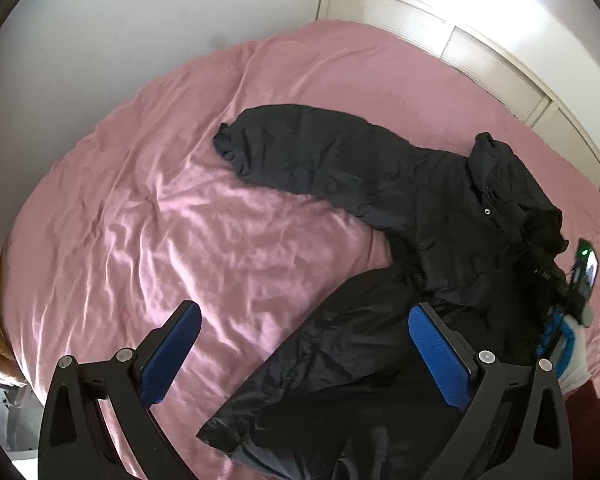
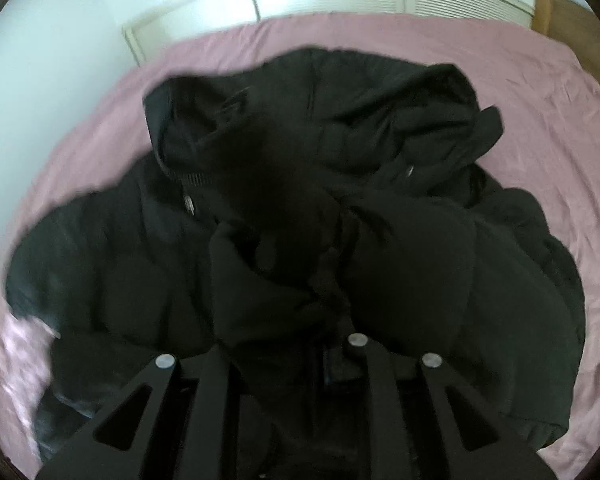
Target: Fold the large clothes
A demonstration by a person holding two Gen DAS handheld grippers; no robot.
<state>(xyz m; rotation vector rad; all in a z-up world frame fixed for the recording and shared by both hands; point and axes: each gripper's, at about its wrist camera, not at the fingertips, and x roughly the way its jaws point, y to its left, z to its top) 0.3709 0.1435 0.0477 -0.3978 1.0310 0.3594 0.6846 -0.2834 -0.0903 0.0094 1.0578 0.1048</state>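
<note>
mid-fold: right gripper point(image 2: 332, 312) nipped tight on a bunched fold of the black coat point(image 1: 420, 200), which sprawls on the pink bed point(image 1: 140, 220). left gripper point(image 1: 304, 356) spread wide, empty, hem just beyond its right pad. next, i judge: clamp that hem.

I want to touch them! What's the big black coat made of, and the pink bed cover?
The black coat looks like a puffy padded jacket with a smooth synthetic shell, maybe nylon: it bulges softly and has a faint sheen. The pink bed cover looks like thin, silky fabric, perhaps satin or smooth cotton: its fine wrinkles catch shiny highlights. I can't be sure from looks alone.
</note>
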